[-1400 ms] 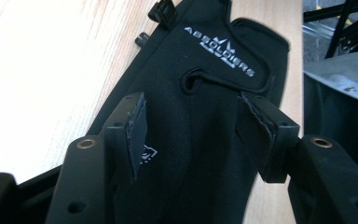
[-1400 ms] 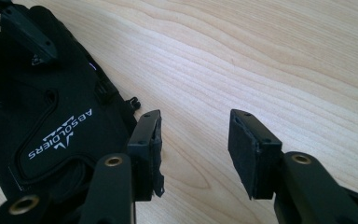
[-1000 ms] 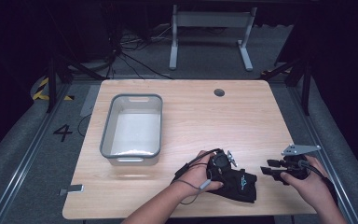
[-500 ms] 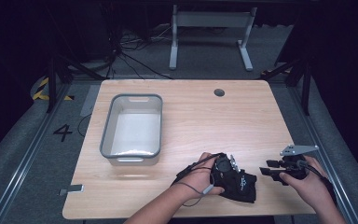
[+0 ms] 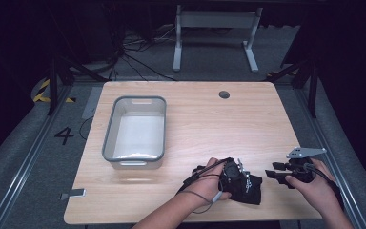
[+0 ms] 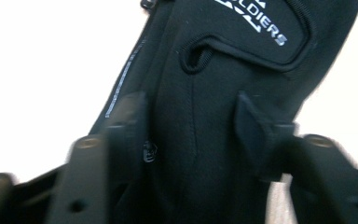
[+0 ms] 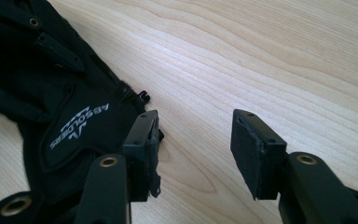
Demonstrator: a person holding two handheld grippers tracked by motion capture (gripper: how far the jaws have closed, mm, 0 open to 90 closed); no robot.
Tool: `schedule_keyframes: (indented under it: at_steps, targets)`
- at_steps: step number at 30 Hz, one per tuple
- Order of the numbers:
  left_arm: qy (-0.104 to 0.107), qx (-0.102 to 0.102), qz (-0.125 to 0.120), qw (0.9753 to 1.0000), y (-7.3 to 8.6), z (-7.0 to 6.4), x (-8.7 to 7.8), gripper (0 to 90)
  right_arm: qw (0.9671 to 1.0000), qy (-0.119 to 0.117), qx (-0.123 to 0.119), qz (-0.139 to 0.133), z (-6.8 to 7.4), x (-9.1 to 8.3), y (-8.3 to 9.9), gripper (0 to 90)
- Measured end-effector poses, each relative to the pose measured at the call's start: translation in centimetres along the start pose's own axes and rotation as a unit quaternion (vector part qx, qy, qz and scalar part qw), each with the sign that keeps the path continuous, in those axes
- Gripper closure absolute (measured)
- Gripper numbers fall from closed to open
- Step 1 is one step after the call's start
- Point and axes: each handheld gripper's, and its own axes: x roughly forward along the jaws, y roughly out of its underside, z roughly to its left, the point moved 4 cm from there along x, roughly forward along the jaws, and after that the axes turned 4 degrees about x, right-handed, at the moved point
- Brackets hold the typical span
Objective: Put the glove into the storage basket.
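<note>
Glove (image 5: 247, 187) is lying near the bin (image 5: 136, 131); left gripper (image 6: 191, 135) jaws are straddling it wide to pin it, right gripper (image 7: 193, 149) gaping beside it.

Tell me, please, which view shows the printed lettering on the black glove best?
The right gripper view: the whole white logo on the black glove is sharp there. The left gripper view cuts the lettering off at the top edge. The high view shows the glove too small to read.

A lab recording bay is suggested: a pale wooden surface (image 5: 195, 124) is ringed by dark floor, tangled black cables (image 5: 128, 57) at 11 o'clock, and yellow-black hazard tape (image 5: 43, 90) at 9 o'clock.
</note>
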Motion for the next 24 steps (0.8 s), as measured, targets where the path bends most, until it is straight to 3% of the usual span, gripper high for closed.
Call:
schedule_keyframes:
  at_steps: [1, 5, 8, 14, 15, 17, 19, 24]
  targets:
    - [-0.005, 0.001, -0.001, 1.0000, 0.0, 0.2, -0.1, 57.7, 1.0000, -0.001, 0.000, -0.002, 0.1, 0.0, 0.0, 52.7]
    - [-0.006, 0.007, 0.007, 0.9999, -0.1, 0.1, -0.2, 66.0, 1.0000, 0.000, 0.000, -0.001, 0.0, 0.0, 0.0, 52.8]
    - [0.001, -0.003, 0.001, 1.0000, -0.1, 0.2, -0.2, 67.6, 1.0000, 0.001, 0.001, 0.000, -0.1, 0.1, 0.0, 53.0]
    - [-0.011, -0.003, 0.004, 0.9999, -0.3, -0.1, -0.7, 69.7, 1.0000, 0.002, 0.000, 0.001, -0.5, 0.2, 0.2, 53.1]
    - [0.003, -0.018, 0.001, 0.9998, -0.3, -0.1, -1.0, 69.8, 1.0000, 0.003, -0.001, -0.001, -0.6, 0.1, 0.2, 53.1]
    - [0.009, -0.019, -0.002, 0.9998, -0.3, 0.0, -1.3, 69.9, 1.0000, 0.002, 0.002, -0.003, -0.6, 0.0, 0.2, 53.4]
    - [0.027, -0.032, -0.003, 0.9991, -0.3, 0.2, -2.2, 69.9, 1.0000, 0.003, 0.003, -0.004, -0.7, -0.1, 0.2, 53.7]
    - [0.023, -0.029, -0.008, 0.9993, -0.3, 0.7, -3.7, 69.9, 1.0000, 0.004, 0.004, -0.004, -0.7, -0.1, 0.2, 53.8]
